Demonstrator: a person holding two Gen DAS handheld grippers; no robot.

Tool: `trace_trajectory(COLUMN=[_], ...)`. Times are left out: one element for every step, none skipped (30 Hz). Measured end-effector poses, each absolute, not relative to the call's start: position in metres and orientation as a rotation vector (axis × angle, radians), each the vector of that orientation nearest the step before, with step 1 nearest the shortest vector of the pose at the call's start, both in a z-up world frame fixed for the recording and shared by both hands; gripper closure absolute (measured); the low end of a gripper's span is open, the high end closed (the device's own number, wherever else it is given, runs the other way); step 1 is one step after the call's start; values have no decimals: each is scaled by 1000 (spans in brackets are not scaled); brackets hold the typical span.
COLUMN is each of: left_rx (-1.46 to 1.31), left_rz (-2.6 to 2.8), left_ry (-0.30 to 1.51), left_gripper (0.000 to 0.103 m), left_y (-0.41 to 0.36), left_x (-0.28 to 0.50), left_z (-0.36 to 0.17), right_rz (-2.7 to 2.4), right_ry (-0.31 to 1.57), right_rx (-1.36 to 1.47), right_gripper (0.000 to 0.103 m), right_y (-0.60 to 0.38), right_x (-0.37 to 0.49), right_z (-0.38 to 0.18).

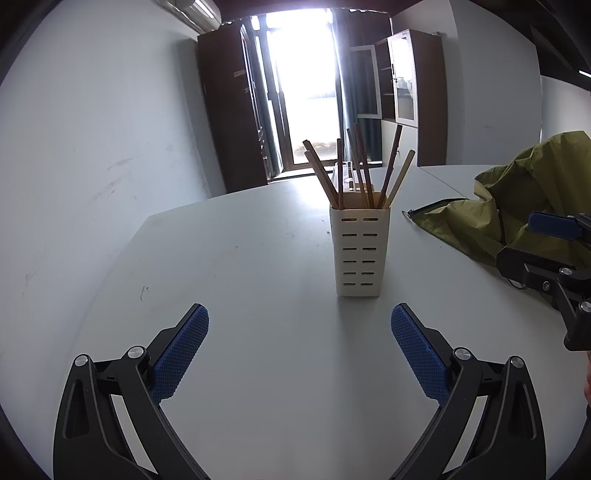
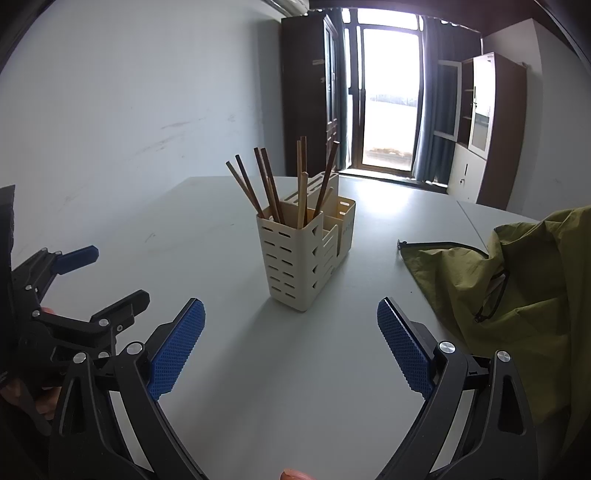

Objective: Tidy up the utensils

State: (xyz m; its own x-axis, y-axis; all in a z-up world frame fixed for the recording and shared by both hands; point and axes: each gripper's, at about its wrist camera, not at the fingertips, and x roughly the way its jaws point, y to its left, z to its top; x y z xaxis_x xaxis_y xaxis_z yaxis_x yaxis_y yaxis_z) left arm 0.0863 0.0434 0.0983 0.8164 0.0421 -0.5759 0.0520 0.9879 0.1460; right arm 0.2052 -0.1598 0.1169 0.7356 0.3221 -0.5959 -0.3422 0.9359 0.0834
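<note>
Both grippers hover low over the white table [image 1: 240, 258], and the left gripper [image 1: 299, 350] has its blue pads spread wide with nothing between them. Same story for the right gripper [image 2: 291, 347], wide apart and empty. Ahead of both, mid-table, the cream slotted holder [image 2: 295, 258] stands upright with the chopsticks [image 2: 266, 184] fanned out of its front compartment, a green jacket [image 2: 517, 280] lying well off to its right.

Pale, scuffed wall [image 1: 92, 147] at nine o'clock. Glazed balcony door [image 2: 389, 99] at twelve, blown out by daylight, flanked by dark curtains [image 2: 434, 110]. Tall dark-brown cabinet [image 1: 229, 110] just left of the door; glass-fronted cabinet [image 2: 487, 125] at two o'clock. Air conditioner [image 1: 195, 13] high at eleven. White table [image 1: 258, 258] across the foreground, glare on its far end.
</note>
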Motion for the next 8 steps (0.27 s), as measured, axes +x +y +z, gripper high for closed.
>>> trace_trajectory(left_rx=[158,157,159,159,159,159,159,159], left_rz=[-5,-6,-5,-4,-4,-5,-5,-5], left_ry=[616,617,617,616,615,615,615,615], left_gripper=[6,6,6,6,6,6,6,6], left_y=[43,43,43,43,43,43,43,43], left_x=[86,86,86,86,86,86,86,86], left_z=[98,98,98,98,98,98,98,98], right_rz=[364,362,364,365,364,363,364,365], right_ry=[649,649,650,651,650,650,650,650], right_rx=[-33,-34,-34,-34,-35,-36,-36,-35], right_gripper=[8,8,8,8,8,8,8,8], right_y=[-160,-160,-160,-160,-159,-159,-159,-159], right_x=[205,205,206,206,206,206,206,206], right_z=[117,117,116,116,116,116,116,116])
